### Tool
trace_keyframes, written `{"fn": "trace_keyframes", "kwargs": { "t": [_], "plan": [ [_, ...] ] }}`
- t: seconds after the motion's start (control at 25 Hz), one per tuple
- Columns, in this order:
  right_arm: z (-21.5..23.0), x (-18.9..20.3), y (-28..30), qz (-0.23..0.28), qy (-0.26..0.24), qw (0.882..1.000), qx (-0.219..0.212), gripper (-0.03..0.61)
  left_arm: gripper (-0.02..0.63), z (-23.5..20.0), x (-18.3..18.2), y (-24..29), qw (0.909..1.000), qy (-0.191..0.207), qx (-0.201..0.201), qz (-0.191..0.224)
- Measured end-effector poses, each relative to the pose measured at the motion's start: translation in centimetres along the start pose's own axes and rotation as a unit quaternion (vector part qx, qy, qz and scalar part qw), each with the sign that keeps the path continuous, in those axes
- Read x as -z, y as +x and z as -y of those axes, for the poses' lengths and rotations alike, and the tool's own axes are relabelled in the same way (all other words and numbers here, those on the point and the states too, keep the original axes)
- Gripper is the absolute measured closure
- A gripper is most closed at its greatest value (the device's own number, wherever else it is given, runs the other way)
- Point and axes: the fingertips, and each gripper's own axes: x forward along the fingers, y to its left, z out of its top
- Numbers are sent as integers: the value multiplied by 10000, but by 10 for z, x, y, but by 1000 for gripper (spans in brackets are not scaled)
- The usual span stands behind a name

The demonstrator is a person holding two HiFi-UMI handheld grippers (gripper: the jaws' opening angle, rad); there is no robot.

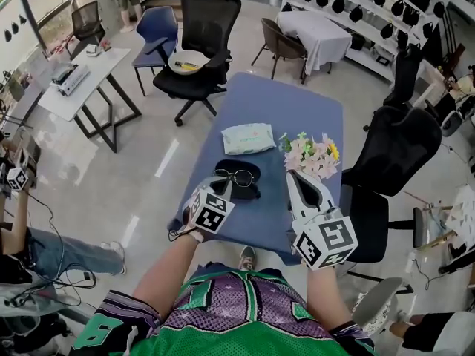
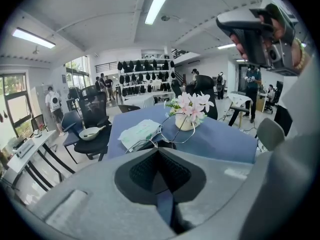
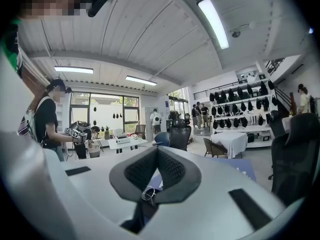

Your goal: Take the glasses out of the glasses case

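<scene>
While the glasses [image 1: 242, 177] are being pinched, apparently near the bridge, by the left gripper [image 1: 224, 187] with its jaws closed on the frame, they are lying over the black case [image 1: 254, 169] on the blue table [image 1: 297, 102]. Lifting them clear is what is being left to do. The right gripper [image 1: 294, 178] is being held aside, jaws together on nothing.

tbh my left jaws cover the near end of the glasses [image 2: 161, 132] and most of the case [image 1: 252, 170]; between my right jaws they're a tiny blur.
</scene>
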Motion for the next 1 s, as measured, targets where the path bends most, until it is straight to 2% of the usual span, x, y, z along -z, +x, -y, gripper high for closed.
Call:
{"fn": "trace_keyframes", "kwargs": {
  "t": [0.48,0.76,1.0],
  "plan": [
    [-42,-19,-17,92,-103,9998,151,575,598,-14,-26,-65,9977,-143,-14,661],
    [-62,-20,-29,51,-192,9995,235,575,598,-22,-39,-116,9912,-513,-14,1222],
    [-75,-26,-41,229,-178,9990,334,575,598,-26,-50,-161,9840,-719,31,1630]
  ]
}}
